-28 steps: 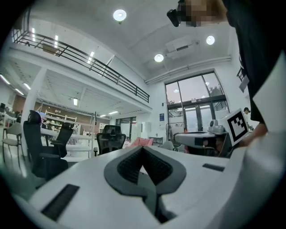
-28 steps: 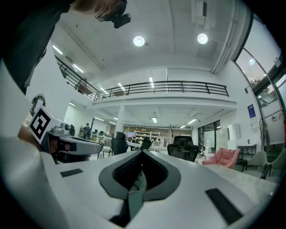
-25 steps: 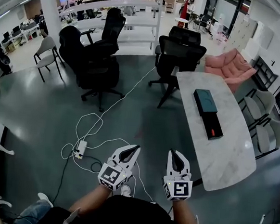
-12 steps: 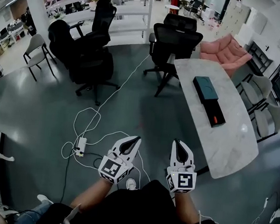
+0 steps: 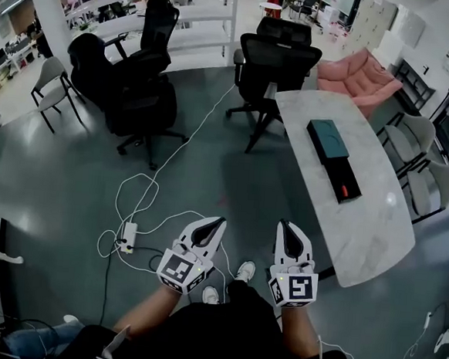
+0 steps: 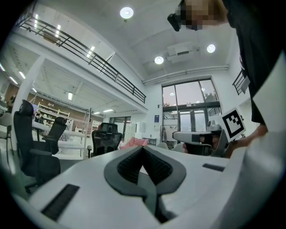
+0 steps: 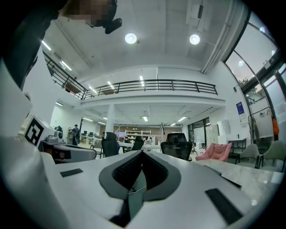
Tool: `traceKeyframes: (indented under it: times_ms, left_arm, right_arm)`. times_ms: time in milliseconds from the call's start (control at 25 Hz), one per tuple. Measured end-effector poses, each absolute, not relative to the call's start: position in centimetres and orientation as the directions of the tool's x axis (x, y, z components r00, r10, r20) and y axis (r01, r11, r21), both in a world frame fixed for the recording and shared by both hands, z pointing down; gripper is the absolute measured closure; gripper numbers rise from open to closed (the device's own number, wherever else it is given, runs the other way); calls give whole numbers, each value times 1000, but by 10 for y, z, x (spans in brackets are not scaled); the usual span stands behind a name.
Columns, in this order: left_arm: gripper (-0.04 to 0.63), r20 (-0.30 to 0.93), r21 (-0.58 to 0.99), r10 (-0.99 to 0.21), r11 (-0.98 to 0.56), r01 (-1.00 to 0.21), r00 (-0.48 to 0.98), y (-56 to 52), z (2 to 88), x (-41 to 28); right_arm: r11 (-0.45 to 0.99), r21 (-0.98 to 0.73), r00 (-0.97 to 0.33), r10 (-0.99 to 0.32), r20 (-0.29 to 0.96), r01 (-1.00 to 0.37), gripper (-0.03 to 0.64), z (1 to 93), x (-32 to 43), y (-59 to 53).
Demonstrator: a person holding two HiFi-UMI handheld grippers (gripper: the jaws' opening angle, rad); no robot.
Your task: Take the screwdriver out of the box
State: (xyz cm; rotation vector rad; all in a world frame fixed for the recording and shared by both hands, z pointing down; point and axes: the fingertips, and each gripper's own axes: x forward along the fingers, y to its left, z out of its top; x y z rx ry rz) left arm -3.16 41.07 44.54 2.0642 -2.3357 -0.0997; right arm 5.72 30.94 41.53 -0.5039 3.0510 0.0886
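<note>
A long black box (image 5: 341,178) lies open on the white marble table (image 5: 363,240) ahead and to the right. A small orange-red piece, which looks like the screwdriver (image 5: 348,195), shows at its near end. A teal lid (image 5: 327,140) lies just beyond the box. Both grippers hang over the floor, well short of the table. My left gripper (image 5: 219,222) points level, its jaws shut and empty, as the left gripper view (image 6: 143,150) confirms. The right gripper (image 5: 286,225) is likewise shut with nothing in it, and the table edge shows past it in the right gripper view (image 7: 142,154).
Black office chairs (image 5: 276,63) stand at the table's far end, with others (image 5: 138,98) to the left. White cables and a power strip (image 5: 128,237) lie on the floor by my feet. A pink sofa (image 5: 360,73) and grey chairs (image 5: 433,187) sit beyond the table.
The person has walked forward, so the table and box sit a little lower and nearer in the head view. Both grippers were carried along, still shut and empty.
</note>
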Motion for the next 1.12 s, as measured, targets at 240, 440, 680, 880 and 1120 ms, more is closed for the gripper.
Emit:
traceKeyframes:
  times_ms: [240,440,680,880,1120]
  left_arm:
    - [591,-30,65,-992,117,-991,-120,375,445,-45]
    - [591,-13,53,-993,115,-992,-116,334,448,-57]
    - [591,-17,34,-993,115,-993,-115,279,446,-74]
    - [591,-23,36,-991,132,-991,-132,241,442,-81]
    - [592,-33,25,-986,164,-986,-165,204,441,-89]
  right_arm:
    - [955,38,-955,-294,-45,-295,594,422,38,277]
    - [958,41,-958,-283,-46,-285,594,425,25,238]
    - [955,109,-961,-271,-53,-275,594,421,8,179]
    - [961,91,-964,-254,-74,-260,594,422,1,151]
    - [967,86,-970,-238,-56,-242,594,431,-1,119]
